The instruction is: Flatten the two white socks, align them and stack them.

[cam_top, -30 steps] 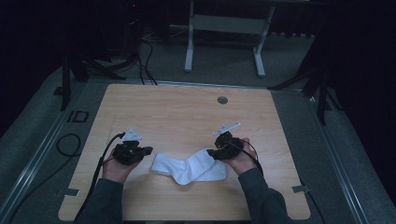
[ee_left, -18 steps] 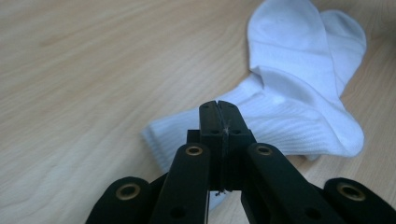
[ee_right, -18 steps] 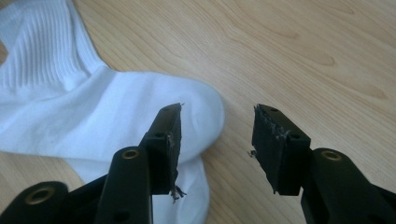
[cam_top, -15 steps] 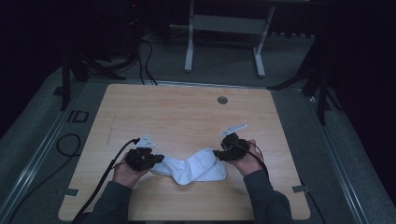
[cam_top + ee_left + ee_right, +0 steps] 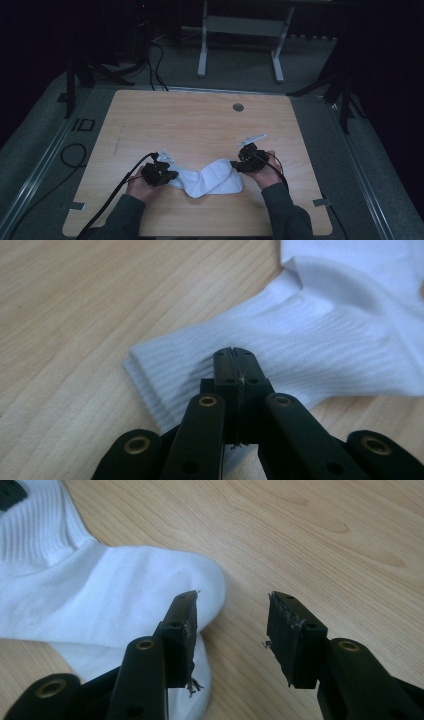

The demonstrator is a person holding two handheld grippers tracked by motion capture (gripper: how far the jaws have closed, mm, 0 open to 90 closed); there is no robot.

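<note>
High view showed the left gripper (image 5: 167, 173) had slid inward along the tabletop's near edge, bunching the white socks (image 5: 210, 180) into a hump. It stayed clenched on a ribbed cuff (image 5: 190, 365). The right gripper (image 5: 232, 625) stood released at the toe (image 5: 200, 580). A fold seemed underway. No containers anywhere.

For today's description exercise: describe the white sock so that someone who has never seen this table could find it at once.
Start at the wooden table and look to its near edge, between the two hands. The sock lies there, white and ribbed at the cuff, the only soft thing; the left gripper pinches its cuff and the right gripper stands open at its toe.
</note>
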